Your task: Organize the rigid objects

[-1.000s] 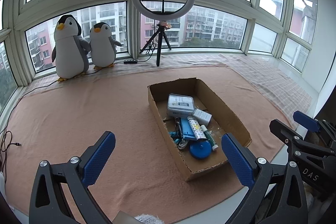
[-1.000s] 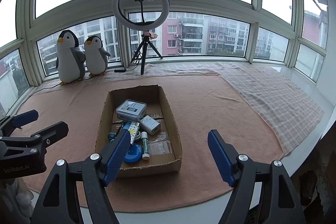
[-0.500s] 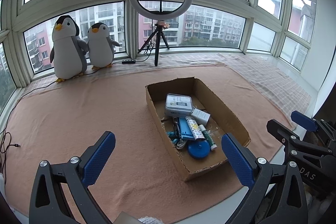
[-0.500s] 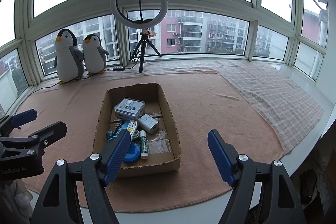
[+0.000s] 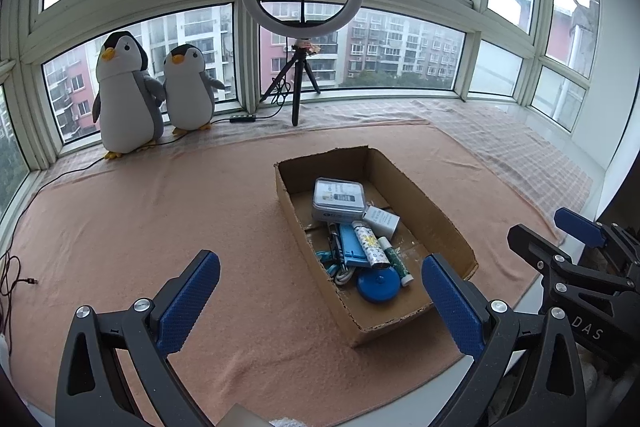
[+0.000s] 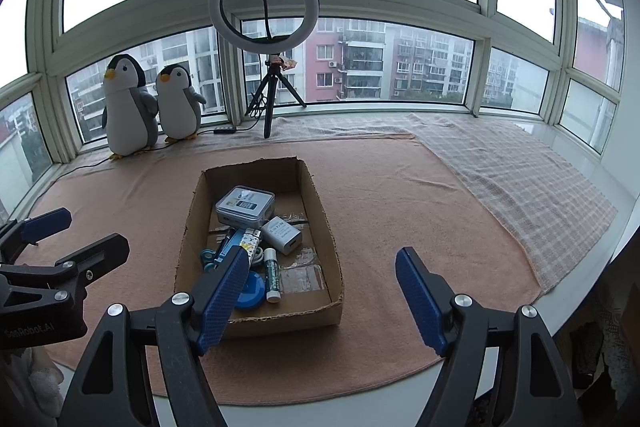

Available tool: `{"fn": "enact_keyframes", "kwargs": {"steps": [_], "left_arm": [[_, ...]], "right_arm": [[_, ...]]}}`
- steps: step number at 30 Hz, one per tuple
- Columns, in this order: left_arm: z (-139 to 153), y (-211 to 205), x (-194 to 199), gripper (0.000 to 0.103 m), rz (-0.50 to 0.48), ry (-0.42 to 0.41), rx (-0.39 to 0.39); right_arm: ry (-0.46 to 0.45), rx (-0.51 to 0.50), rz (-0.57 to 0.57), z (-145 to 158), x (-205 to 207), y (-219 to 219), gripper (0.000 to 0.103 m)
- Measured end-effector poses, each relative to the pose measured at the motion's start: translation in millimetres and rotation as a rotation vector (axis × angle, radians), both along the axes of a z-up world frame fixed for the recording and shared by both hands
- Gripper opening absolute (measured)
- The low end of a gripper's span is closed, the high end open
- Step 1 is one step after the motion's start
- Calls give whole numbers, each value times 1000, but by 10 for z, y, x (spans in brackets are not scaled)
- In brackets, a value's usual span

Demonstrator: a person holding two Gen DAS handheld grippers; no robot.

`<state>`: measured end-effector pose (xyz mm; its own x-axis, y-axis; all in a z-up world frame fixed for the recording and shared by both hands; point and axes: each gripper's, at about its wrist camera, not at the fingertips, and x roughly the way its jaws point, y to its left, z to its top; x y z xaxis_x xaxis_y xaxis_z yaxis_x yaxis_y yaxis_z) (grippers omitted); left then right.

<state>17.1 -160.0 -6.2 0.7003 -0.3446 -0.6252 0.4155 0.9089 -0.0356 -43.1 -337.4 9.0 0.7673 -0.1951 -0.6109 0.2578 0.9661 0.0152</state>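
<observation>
Both tools hang with nothing between their blue pads: the left gripper (image 5: 320,301) and the right gripper (image 6: 320,293) each stand with jaws well apart, above the near edge of the peach-coloured fleece blanket (image 5: 160,211).

The task's things lie together in the shallow brown cardboard box (image 6: 320,211), at the centre of the right wrist view and right of centre in the left wrist view. The box's long axis runs from the near edge of the blanket away toward the windows, slanting toward the lower right in the left view. Seen from the right gripper it sits almost straight ahead, slightly left of midway between the pads, so the right hand looks the better placed; from the left gripper it lies off toward the right pad.

Inside, a grey square tin with a clear lid (image 6: 245,207) sits at the far end, and a small white rectangular box (image 6: 281,234) lies beside it. A green-and-white cylindrical stick (image 6: 273,275) lies along the box's length, its white cap toward the near wall. A round blue disc (image 6: 250,291) rests near that wall, partly hidden behind the right gripper's left pad. The tangle of blue items beside it may be scissors and a cable.
</observation>
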Motion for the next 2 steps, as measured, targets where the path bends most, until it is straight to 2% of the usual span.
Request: {"fn": "enact_keyframes", "kwargs": {"steps": [2], "left_arm": [[-11, 11, 12, 102, 2, 9, -3]], "right_arm": [[0, 1, 2, -2, -2, -3, 72]]}}
